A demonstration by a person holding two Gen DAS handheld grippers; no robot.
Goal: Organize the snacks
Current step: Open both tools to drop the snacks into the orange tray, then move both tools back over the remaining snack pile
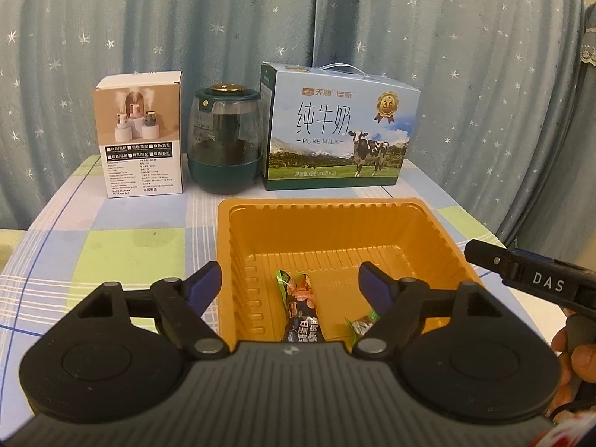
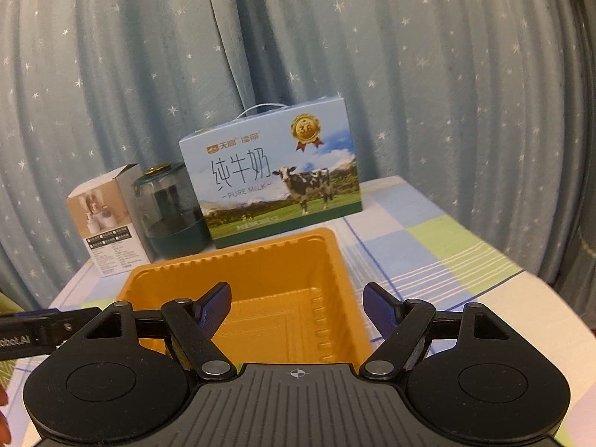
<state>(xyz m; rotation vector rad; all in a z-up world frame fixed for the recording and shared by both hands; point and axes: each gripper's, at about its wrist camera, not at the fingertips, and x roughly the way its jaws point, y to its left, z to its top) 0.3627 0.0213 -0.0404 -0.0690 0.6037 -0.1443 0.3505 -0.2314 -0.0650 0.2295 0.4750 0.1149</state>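
Observation:
An orange plastic tray (image 1: 335, 205) (image 2: 231, 260) sits on the checked tablecloth. On its floor lie a dark-wrapped snack bar with a green end (image 1: 301, 309) and a small green-wrapped sweet (image 1: 363, 322). My left gripper (image 1: 290, 279) hangs over the tray's near side, open, and the bar lies below the gap, untouched by the blue pads (image 1: 372, 285). My right gripper (image 2: 295, 294) is open above the tray's near right part with nothing between its fingers. From the left wrist view, part of the right gripper reaches in from the right edge.
Along the back stand a white product box (image 1: 139, 138), a dark green jar (image 1: 225, 141) and a blue milk carton box (image 1: 335, 130) (image 2: 275, 186). A starred curtain hangs behind. A person's hand (image 1: 573, 354) is at the right. The table's edges fall away left and right.

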